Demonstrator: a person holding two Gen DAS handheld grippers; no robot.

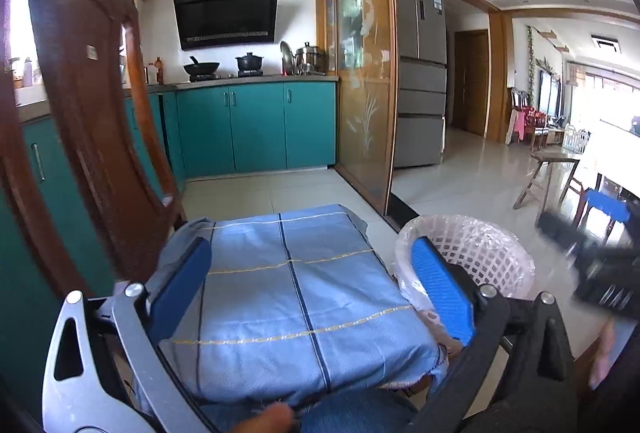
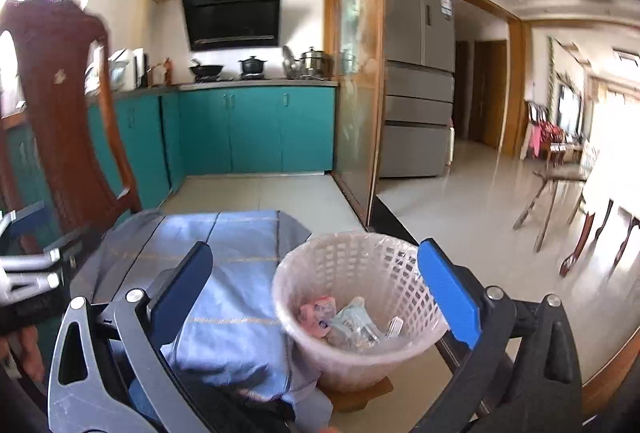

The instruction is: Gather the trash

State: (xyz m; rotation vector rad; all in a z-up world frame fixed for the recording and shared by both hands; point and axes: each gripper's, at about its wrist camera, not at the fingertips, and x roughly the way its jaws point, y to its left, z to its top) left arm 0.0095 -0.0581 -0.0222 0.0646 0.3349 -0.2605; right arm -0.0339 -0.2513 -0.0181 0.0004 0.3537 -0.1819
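While the right gripper (image 2: 316, 289) hangs just above the white basket (image 2: 352, 349), its blue fingers stand wide apart and hold nothing. The trash (image 2: 344, 321) lies in the bottom of the basket, right between those fingers. The left gripper (image 1: 312, 285) is spread wide too, over the blue cloth (image 1: 296, 297), which looks bare. I think no trash is left, but the cloth's near edge is hidden, so check there slowly.

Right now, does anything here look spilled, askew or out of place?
Nothing spilled: the wrappers lie inside the lined basket, which stands upright. Only the blue cloth looks slightly untidy, rumpled at its far corners and hanging over the edge.
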